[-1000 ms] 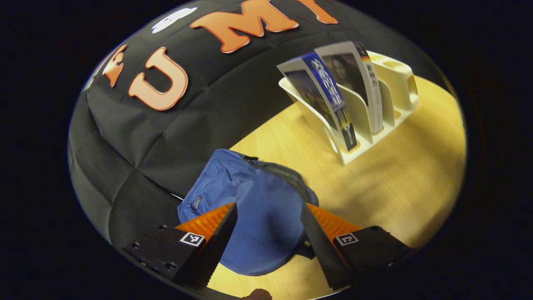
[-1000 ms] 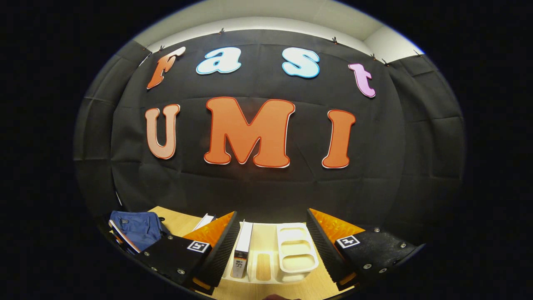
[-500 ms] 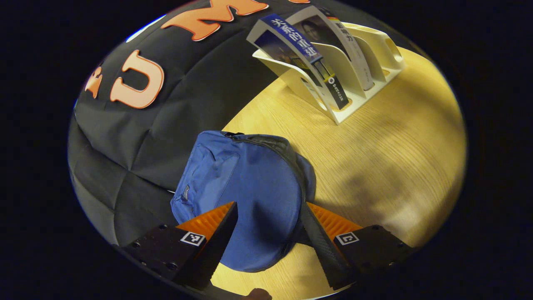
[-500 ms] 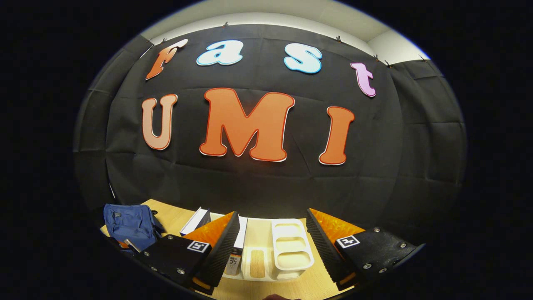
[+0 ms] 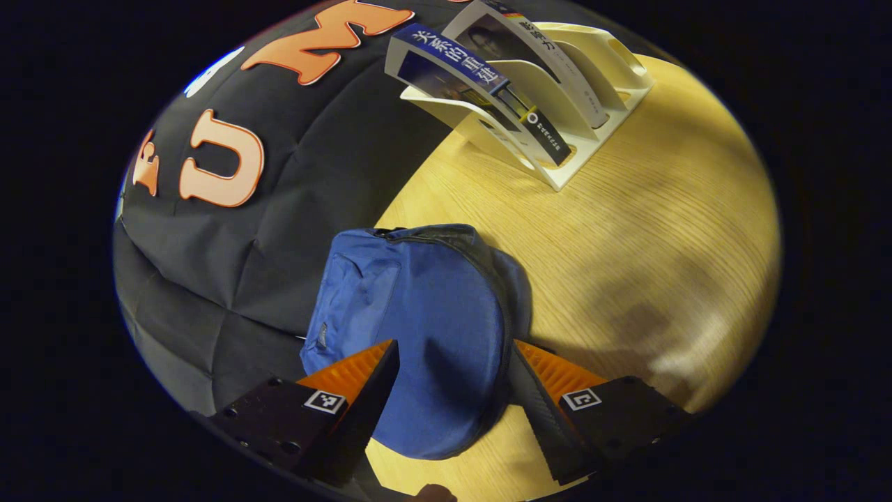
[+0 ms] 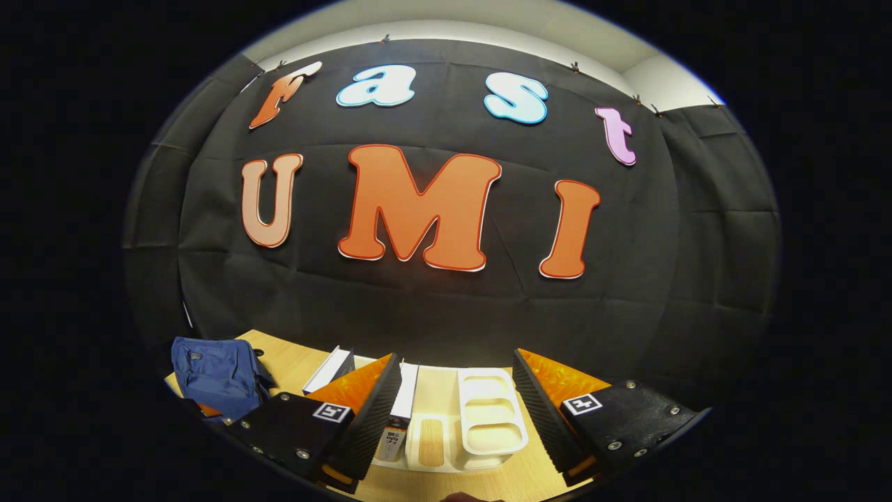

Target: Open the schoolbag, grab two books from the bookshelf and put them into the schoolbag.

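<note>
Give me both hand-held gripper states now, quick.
Left hand-held gripper: open, empty, over the blue schoolbag.
Right hand-held gripper: open, empty, facing the bookshelf.

The schoolbag (image 5: pixel 418 335) lies flat on the counter (image 5: pixel 648 265), close against the booth's back wall at the counter's rear edge. The bookshelf (image 5: pixel 564 104) stands farther along that rear edge, well apart from the bag. Two books (image 5: pixel 481 77) lean in its slots nearest the bag. The left claw (image 5: pixel 449 390) hangs spread above the bag.
</note>
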### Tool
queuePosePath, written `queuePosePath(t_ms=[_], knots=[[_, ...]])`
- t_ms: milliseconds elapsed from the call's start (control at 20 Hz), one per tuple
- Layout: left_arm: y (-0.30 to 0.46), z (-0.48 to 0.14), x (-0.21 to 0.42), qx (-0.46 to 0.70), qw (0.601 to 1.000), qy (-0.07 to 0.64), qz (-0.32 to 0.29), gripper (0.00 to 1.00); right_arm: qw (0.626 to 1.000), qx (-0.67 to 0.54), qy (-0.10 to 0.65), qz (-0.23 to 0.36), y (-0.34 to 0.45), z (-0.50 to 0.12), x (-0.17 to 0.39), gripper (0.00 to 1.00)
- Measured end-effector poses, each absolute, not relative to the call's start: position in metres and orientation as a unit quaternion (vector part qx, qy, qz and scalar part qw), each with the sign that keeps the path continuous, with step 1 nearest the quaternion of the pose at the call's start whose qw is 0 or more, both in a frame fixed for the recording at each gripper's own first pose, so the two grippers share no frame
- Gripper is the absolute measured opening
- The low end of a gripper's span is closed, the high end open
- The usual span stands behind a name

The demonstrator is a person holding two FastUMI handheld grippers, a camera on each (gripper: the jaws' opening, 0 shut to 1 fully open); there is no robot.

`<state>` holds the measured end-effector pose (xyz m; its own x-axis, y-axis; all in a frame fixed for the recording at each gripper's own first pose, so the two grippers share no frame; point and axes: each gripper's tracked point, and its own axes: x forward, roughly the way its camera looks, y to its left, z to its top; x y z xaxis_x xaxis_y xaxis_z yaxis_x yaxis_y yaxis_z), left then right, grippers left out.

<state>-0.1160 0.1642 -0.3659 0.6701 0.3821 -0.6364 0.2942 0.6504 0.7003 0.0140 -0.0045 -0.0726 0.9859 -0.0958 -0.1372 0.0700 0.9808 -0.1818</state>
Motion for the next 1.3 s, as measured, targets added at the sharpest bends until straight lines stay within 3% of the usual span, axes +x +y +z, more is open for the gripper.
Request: queuePosePath(t_ms=[550, 600, 650, 700, 750, 800, 850, 900, 950, 1000, 1300], knots=[[0.18, -0.347, -0.094, 0.449, 0.812, 0.372, 0.043, 0.95, 0.993, -0.093, 0.066, -0.041, -0.004, -0.069, 0.015, 0.94], [0.18, -0.349, -0.095, 0.448, 0.812, 0.373, 0.042, 0.99, 0.993, -0.092, 0.066, -0.041, -0.004, -0.068, 0.015, 0.95], [0.179, -0.351, -0.092, 0.445, 0.813, 0.375, 0.04, 0.92, 0.993, -0.092, 0.065, -0.041, -0.004, -0.068, 0.015, 0.95], [0.178, -0.355, -0.095, 0.441, 0.812, 0.382, 0.037, 0.66, 0.993, -0.093, 0.065, -0.041, -0.004, -0.068, 0.015, 0.95], [0.177, -0.359, -0.097, 0.435, 0.811, 0.39, 0.034, 0.6, 0.993, -0.093, 0.065, -0.041, -0.004, -0.068, 0.015, 0.95], [0.175, -0.365, -0.1, 0.425, 0.81, 0.402, 0.027, 0.37, 0.993, -0.093, 0.065, -0.041, -0.005, -0.067, 0.015, 0.95], [0.175, -0.369, -0.102, 0.421, 0.809, 0.41, 0.028, 0.51, 0.993, -0.093, 0.064, -0.04, -0.005, -0.066, 0.015, 0.95], [0.174, -0.373, -0.105, 0.415, 0.807, 0.419, 0.024, 0.26, 0.993, -0.093, 0.062, -0.041, -0.005, -0.065, 0.015, 0.95], [0.174, -0.376, -0.104, 0.41, 0.807, 0.424, 0.026, 0.26, 0.993, -0.094, 0.058, -0.041, -0.006, -0.063, 0.015, 0.95], [0.174, -0.377, -0.108, 0.405, 0.804, 0.435, 0.024, 0.16, 0.993, -0.097, 0.055, -0.042, -0.007, -0.06, 0.016, 0.95], [0.173, -0.353, -0.093, 0.341, 0.83, 0.44, 0.032, 0.06, 0.992, -0.109, 0.045, -0.042, -0.013, -0.05, 0.024, 0.95]])
